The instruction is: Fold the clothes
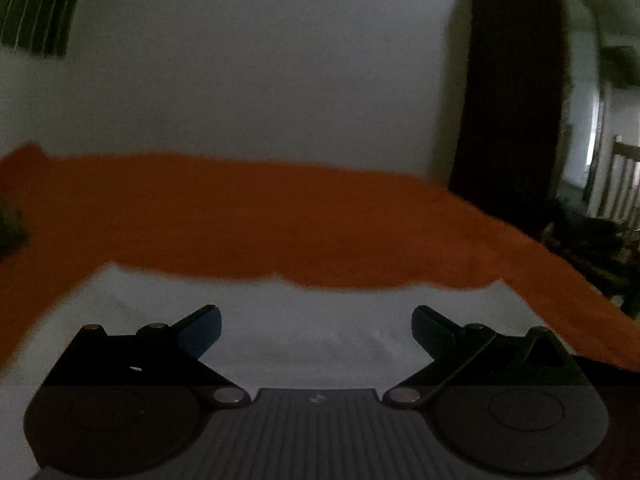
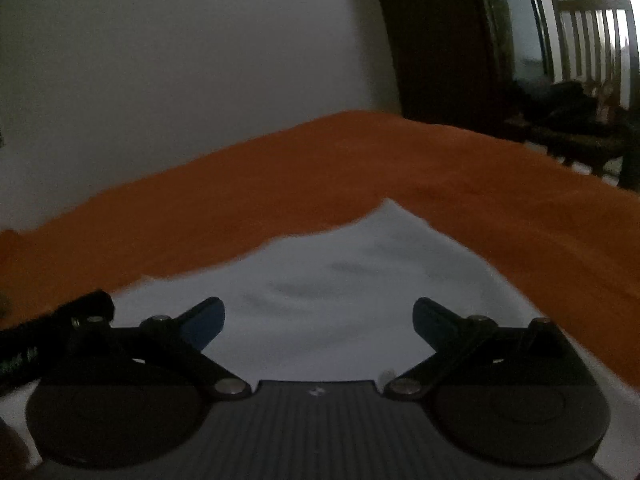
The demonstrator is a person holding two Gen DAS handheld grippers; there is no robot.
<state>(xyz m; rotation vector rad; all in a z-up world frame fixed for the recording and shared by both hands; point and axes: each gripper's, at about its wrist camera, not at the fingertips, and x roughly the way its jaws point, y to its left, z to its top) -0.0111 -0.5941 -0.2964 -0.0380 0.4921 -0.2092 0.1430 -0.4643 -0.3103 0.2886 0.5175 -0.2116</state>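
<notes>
We see both tools wide open, holding nothing. White garment flat on orange bed cover, directly ahead of and under right tool. Left tool also over it. Right looks nearer; long axis unclear.

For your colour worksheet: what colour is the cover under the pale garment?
Orange cover, clearest in the right wrist view.

Both wrist views look forward and down, close over the white cloth (shared) on orange cover.
</notes>
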